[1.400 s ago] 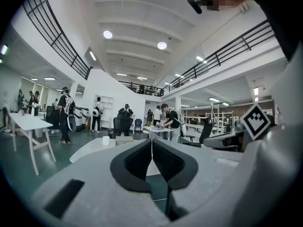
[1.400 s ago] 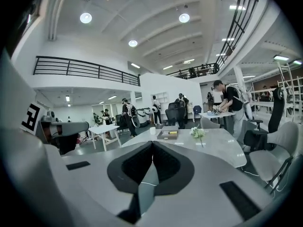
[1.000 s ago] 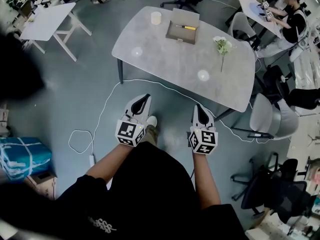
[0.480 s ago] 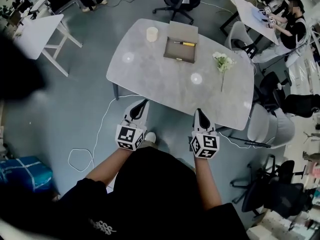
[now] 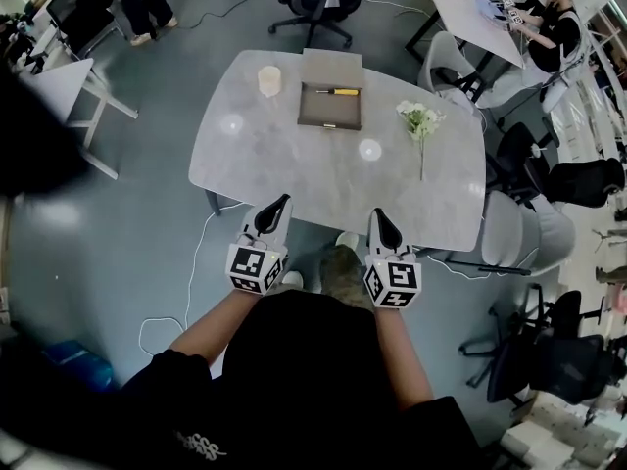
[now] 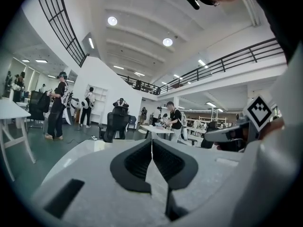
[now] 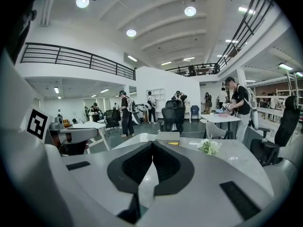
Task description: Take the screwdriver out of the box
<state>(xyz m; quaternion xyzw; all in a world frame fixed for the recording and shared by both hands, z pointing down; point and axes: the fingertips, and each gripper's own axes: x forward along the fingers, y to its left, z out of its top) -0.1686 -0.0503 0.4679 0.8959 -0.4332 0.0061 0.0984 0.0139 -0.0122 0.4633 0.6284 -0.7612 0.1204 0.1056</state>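
On the far half of the grey bench, at 12 o'clock from my two grippers, the open box is sitting with its lid folded back on the far side. The screwdriver is lying inside the box, close along its far wall, with the yellow handle pointing to 3 o'clock and the dark shaft to 9 o'clock. Nothing is touching it.

I am holding the left gripper at 7 o'clock of the box and the right gripper at 5 o'clock of it. Both are at the near edge of the bench, side by side and well apart from the box. In the left gripper view the jaws of the left gripper are pressing together with nothing between them. In the right gripper view the jaws of the right gripper are also meeting at the tips, and they are empty. That view is showing the screwdriver as a small yellow line just beyond the tips, at 1 o'clock.

A cream cup is standing on the bench at 10 o'clock of the box, near it but apart. A white flower is lying at 3 o'clock of the box, its stem pointing toward me. A grey chair is standing at the right end of the bench, and a white cable is curling over the floor at 9 o'clock of the left gripper.
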